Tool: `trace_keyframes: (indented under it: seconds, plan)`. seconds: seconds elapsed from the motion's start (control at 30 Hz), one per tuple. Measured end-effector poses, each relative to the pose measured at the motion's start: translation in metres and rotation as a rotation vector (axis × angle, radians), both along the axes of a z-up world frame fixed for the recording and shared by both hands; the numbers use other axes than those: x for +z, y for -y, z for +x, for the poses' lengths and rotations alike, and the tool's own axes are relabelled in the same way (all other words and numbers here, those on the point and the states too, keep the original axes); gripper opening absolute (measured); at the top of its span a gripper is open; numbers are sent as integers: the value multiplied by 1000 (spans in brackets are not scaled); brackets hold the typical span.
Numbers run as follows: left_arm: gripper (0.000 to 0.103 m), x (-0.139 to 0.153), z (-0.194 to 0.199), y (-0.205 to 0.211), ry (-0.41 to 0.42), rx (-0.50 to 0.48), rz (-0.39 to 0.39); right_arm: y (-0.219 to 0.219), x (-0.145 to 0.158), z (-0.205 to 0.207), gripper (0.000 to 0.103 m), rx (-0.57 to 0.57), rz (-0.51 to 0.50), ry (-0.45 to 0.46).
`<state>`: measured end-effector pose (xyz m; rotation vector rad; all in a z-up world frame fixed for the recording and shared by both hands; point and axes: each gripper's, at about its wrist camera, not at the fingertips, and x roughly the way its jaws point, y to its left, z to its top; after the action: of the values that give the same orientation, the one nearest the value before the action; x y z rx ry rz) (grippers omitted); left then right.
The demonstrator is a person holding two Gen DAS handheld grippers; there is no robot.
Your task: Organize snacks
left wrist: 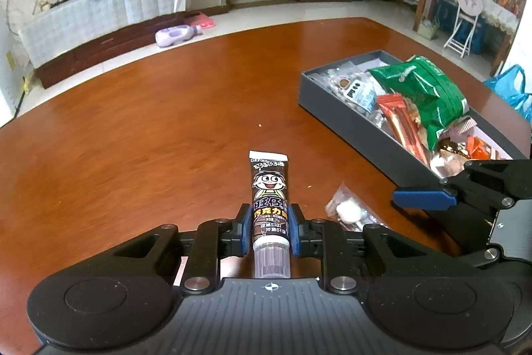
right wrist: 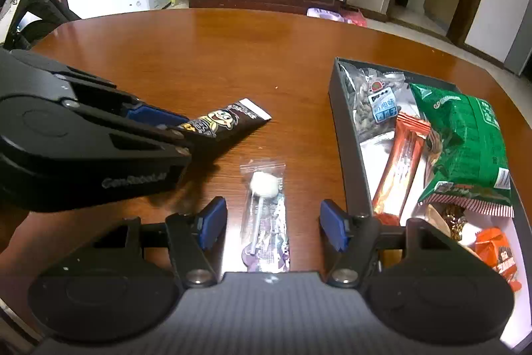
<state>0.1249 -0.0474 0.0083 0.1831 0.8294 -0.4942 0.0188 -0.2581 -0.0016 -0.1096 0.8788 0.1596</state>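
My left gripper (left wrist: 268,230) is shut on a dark chocolate tube (left wrist: 270,202) with a cartoon face, cap toward me, low over the wooden table; the tube also shows in the right wrist view (right wrist: 222,122). My right gripper (right wrist: 273,223) is open, its fingers either side of a clear-wrapped lollipop (right wrist: 264,212) lying on the table; the lollipop also shows in the left wrist view (left wrist: 347,210). A grey box (right wrist: 352,135) to the right holds a green bag (right wrist: 465,138), an orange bar (right wrist: 400,165) and other snacks.
The round wooden table (left wrist: 149,122) stretches to the left and far side. The box also shows in the left wrist view (left wrist: 335,108), with the right gripper's finger (left wrist: 422,198) just in front of it. A cabinet with bags stands beyond the table.
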Motion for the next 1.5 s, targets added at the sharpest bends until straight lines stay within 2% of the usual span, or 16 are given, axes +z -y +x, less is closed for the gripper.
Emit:
trace_keyframes:
  seconds: [0.07, 0.17, 0.2, 0.23, 0.3, 0.43, 0.7, 1.0, 1.13, 1.27, 1.5]
  plan:
    - [25, 1, 0, -1, 4, 3, -3, -1, 1, -1, 60, 0, -9, 1]
    - [25, 2, 0, -1, 9, 6, -4, -4, 2, -4, 42, 27, -24, 21]
    - [25, 3, 0, -1, 9, 7, -4, -6, 2, -6, 31, 41, -33, 25]
    - [25, 3, 0, -1, 11, 7, -4, -8, 2, -7, 25, 53, -49, 30]
    - [25, 4, -1, -2, 15, 9, -8, -12, 2, -11, 19, 68, -74, 42]
    - [25, 5, -2, -3, 19, 10, -10, -8, 2, -17, 14, 62, -65, 69]
    - [25, 13, -7, -2, 34, -3, -45, 4, 24, -30, 14, 44, -2, 119]
    - [24, 28, -15, 4, 89, -29, -111, 21, 58, -47, 14, 24, 36, 183]
    - [23, 29, -14, 5, 81, -33, -129, 35, 68, -54, 14, 2, 54, 202]
    - [23, 33, -18, 5, 123, -33, -139, 44, 72, -58, 14, -12, 67, 210]
    - [23, 47, -26, 8, 189, -48, -226, 52, 85, -68, 14, -25, 68, 245]
